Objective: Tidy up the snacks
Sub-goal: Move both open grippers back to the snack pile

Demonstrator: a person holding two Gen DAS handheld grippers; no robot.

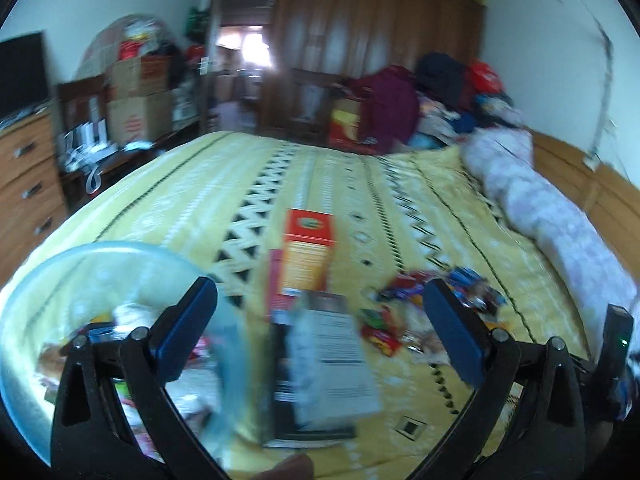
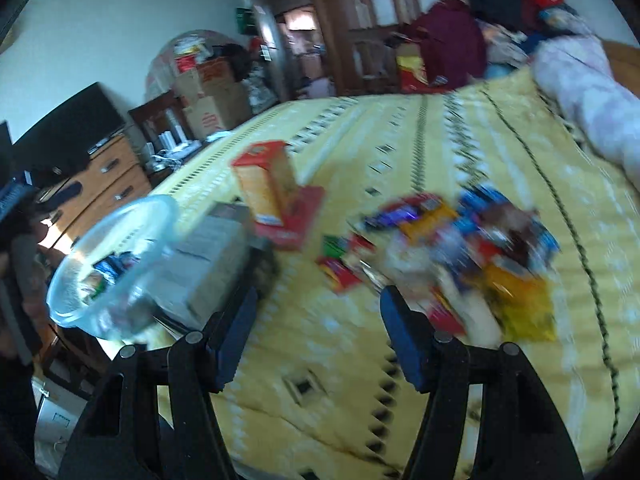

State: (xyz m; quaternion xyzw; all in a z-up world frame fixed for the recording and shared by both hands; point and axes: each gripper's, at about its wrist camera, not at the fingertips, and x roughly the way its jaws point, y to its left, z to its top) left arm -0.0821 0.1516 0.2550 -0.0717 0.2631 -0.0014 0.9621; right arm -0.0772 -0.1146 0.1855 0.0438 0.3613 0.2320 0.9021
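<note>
From the left wrist, a yellow patterned bedspread (image 1: 224,184) is seen before a wooden wardrobe (image 1: 380,40). The left gripper (image 1: 320,320) is spread open and empty over a grey box (image 1: 332,360); a clear bowl (image 1: 52,280) sits left, an orange box (image 1: 308,252) ahead.

From the right wrist, the right gripper (image 2: 316,320) is held open, empty. Loose snack packets (image 2: 460,248) are heaped just ahead to the right, well apart from the bowl.
</note>
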